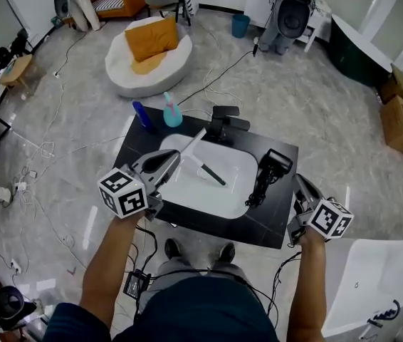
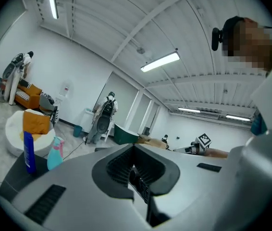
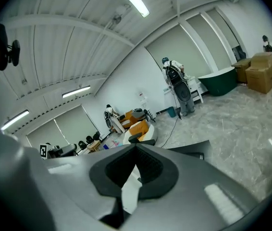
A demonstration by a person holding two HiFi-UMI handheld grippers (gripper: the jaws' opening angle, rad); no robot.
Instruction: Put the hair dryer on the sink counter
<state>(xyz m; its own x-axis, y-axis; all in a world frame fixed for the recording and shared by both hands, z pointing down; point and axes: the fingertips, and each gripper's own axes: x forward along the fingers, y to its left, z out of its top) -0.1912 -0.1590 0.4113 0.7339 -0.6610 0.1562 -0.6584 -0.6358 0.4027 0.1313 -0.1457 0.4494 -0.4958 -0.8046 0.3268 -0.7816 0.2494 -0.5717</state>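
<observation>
Black surface [image 1: 265, 223]: sink counter w/ white basin [image 1: 223, 191] set in its middle; stands on a grey marbled floor.
Hair dryer [image 1: 267, 175]: black, lying flat on the surface's right part, just beside the basin's right rim. Head twd the far edge, handle twd the near edge. Not held.
L tongs [image 1: 173, 157]: closed, jaws together, nothing btw them (left gripper view [image 2: 135, 145] agrees). Over the basin's left rim, near the surface's left edge, well apart from the dryer.
R tongs [image 1: 298, 179]: jaws together, only a thin slit, nothing gripped (right gripper view [image 3: 136, 146]). At the surface's right edge, just beside the dryer, no contact.
Faucet [image 1: 226, 123]: black, at the far edge, behind the basin.
Far-left corner: blue bottle [image 1: 142, 115] + teal spray bottle [image 1: 172, 112], upright, side by side. Both also show in the left gripper view.
Basin contents: thin white rod [image 1: 194, 142] and dark stick [image 1: 212, 173]; can't tell what they are.
</observation>
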